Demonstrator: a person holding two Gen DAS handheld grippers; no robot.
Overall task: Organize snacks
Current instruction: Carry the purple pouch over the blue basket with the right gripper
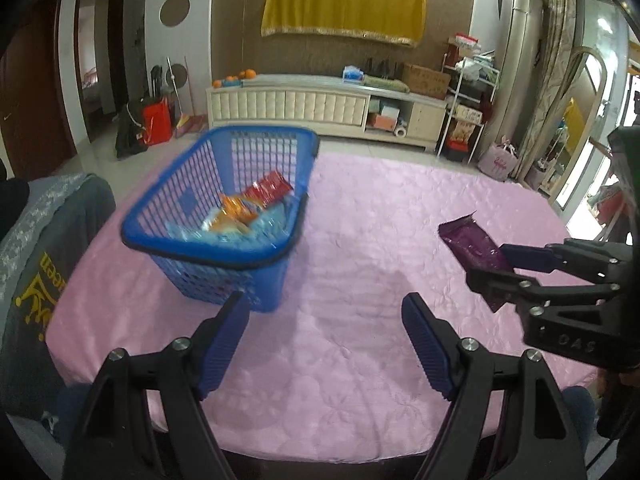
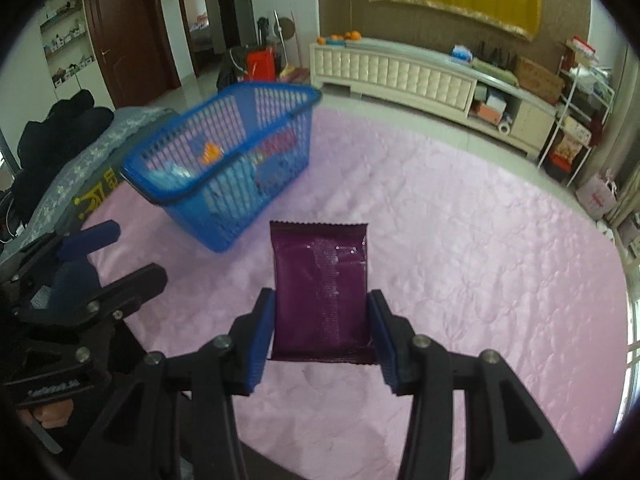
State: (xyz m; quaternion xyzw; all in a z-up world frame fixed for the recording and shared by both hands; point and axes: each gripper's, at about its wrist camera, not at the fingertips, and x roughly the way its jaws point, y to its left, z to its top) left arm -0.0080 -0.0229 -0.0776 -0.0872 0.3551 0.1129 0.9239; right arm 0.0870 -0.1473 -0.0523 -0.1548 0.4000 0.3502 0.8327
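Observation:
A blue plastic basket [image 1: 168, 222] stands on the pink tablecloth at the left and holds several snack packets, red, orange and pale blue [image 1: 256, 204]. It also shows in the right wrist view [image 2: 192, 192]. My right gripper [image 2: 322, 308] is shut on a purple snack packet [image 2: 320, 284] and holds it above the cloth, to the right of the basket. The same packet [image 1: 472, 244] and right gripper [image 1: 496, 268] show at the right of the left wrist view. My left gripper [image 1: 326, 312] is open and empty, just in front of the basket.
The pink cloth [image 1: 360, 220] covers a round table. A grey garment [image 1: 36, 248] lies over something at the table's left edge. A long cream cabinet [image 1: 320, 104] stands against the far wall beyond the table.

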